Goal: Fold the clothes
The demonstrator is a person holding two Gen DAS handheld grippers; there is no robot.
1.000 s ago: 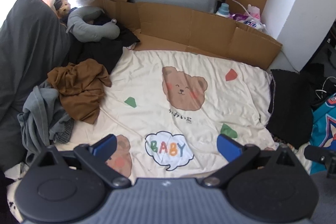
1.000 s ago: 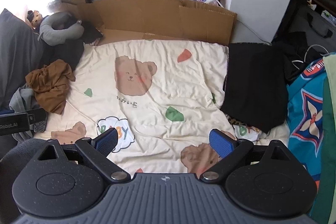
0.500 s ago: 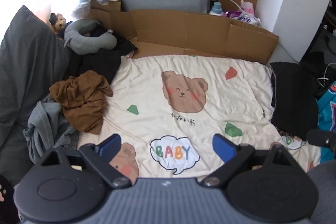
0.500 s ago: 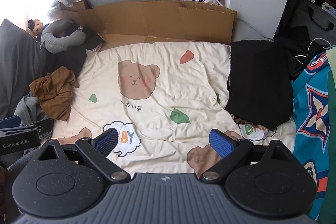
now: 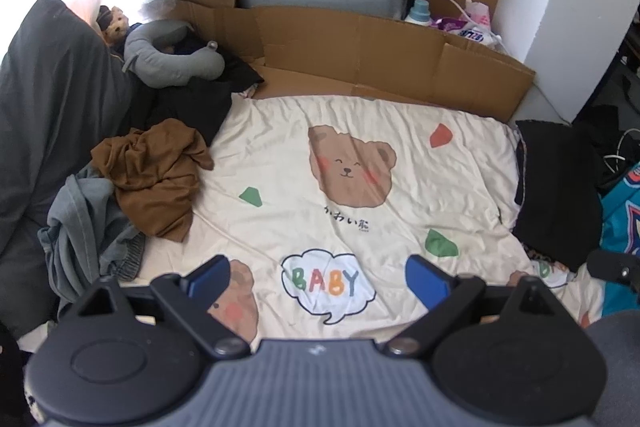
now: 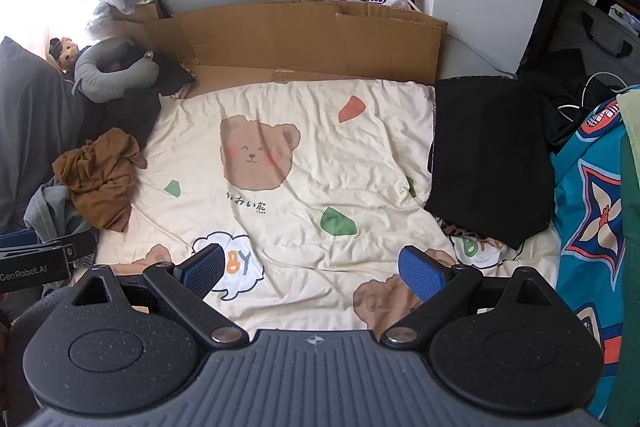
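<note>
Both my tongs, left (image 5: 318, 277) and right (image 6: 312, 269), gape wide and empty over the blanket (image 5: 360, 219), brown shirt (image 5: 154, 171) crumpled at its left edge, black garment (image 6: 488, 155) on its right edge.

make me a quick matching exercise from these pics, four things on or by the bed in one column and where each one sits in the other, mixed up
Things:
1. brown garment
2. black garment
3. grey neck pillow
4. cardboard

Places:
A. standing along the far edge of the bear blanket
B. flat on the blanket's right edge
C. crumpled at the blanket's left edge
D. far left corner, beside a small teddy

Pairs: 1-C, 2-B, 3-D, 4-A
</note>
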